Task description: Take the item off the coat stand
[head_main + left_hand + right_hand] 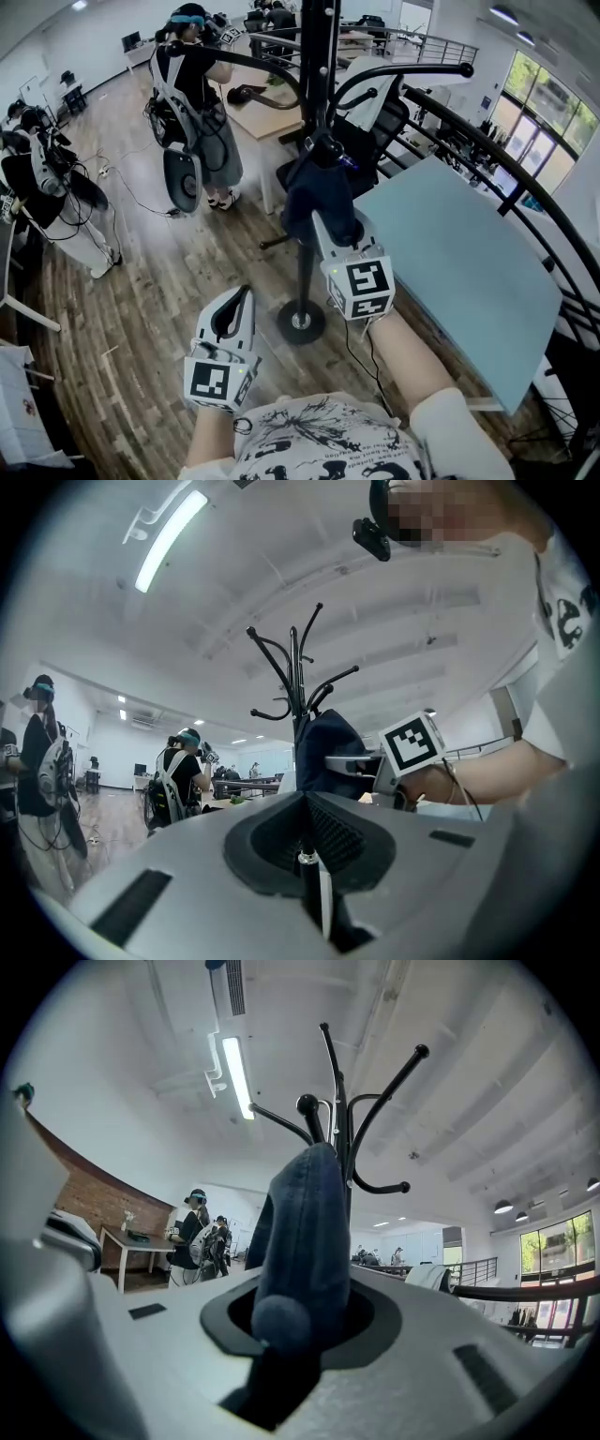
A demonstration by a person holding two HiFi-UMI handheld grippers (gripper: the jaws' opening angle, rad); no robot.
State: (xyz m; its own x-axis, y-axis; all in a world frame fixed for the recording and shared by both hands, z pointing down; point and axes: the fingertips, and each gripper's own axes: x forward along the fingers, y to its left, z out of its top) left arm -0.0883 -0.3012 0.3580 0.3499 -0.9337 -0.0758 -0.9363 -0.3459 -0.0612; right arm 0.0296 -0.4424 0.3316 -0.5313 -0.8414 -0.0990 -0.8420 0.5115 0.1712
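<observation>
1. Navy cloth is what has to come away. The dark blue item point(317, 202) hangs high on the black coat stand point(318, 56), draped against the pole on the side nearest the person. The cloth hides which hook carries it.
2. The right gripper point(328, 230) has its jaws clamped on a fold of the item. In the right gripper view the fabric point(305, 1232) fills the gap between the pads and bulges out below them.
3. The left gripper point(244, 298) is held low, close to the person's chest and well apart from the stand. Its jaws are together with nothing between them.
4. The step in hand looks like the lift-off. It will go best if the right gripper rises first, so the cloth clears the upturned hook tip, and only then comes back toward the body.
5. A straight backward pull would likely drag on the pole. The stand rests on a small round base point(301, 321) on the wood floor point(141, 281), so it could rock or tip.
6. The grip is on soft cloth alone, which may slide through the pads, so steady pressure and a slow rise are wise.
7. Curved hooks point(380, 1082) spread just above the item's top, so keep the lift short to avoid catching one.
8. The free left gripper could brace the pole or support the item's hanging bottom edge.
</observation>
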